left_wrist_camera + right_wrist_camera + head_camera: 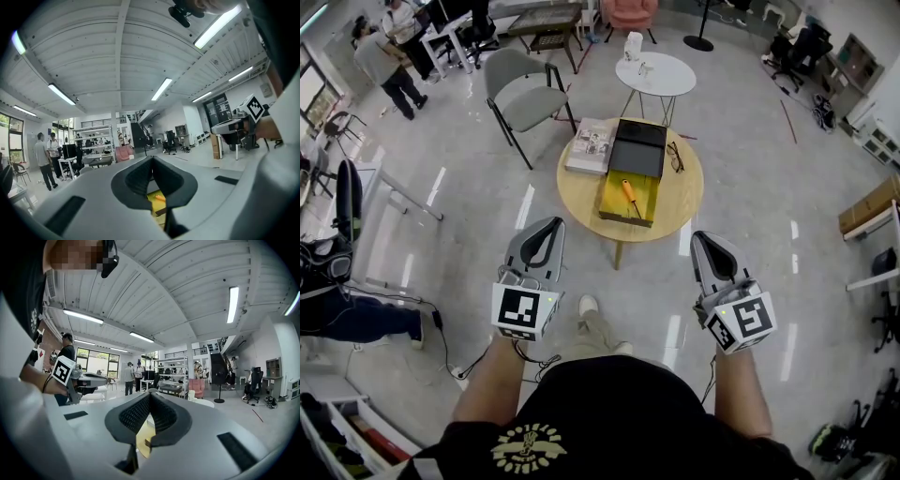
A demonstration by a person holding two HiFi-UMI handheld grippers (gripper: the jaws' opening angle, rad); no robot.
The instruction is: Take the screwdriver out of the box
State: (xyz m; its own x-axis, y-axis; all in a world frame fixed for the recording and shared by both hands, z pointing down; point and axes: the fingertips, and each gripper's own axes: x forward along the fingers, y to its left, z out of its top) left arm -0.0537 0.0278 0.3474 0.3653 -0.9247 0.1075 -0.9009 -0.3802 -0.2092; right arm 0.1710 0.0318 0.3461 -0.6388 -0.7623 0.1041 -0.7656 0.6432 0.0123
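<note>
On a round wooden table [675, 202] lies an open box: a black lid [639, 147] and a yellow-lined tray [623, 208]. An orange-handled screwdriver [630, 196] lies in the tray. Both grippers hover over the floor short of the table. The left gripper [550, 227] is below-left of the box, the right gripper [704, 238] below-right. Each is shut with nothing in it. In the left gripper view the jaws of the left gripper [152, 160] meet, and the screwdriver [160, 197] shows through the gap under them. The right gripper [150, 395] likewise has its jaws together.
A magazine [591, 144] and a pair of glasses [675, 157] lie beside the box. Behind the table stand a grey chair [521, 89] and a small white round table [654, 73]. People [390, 64] stand far left. The holder's shoe [587, 306] is on the floor.
</note>
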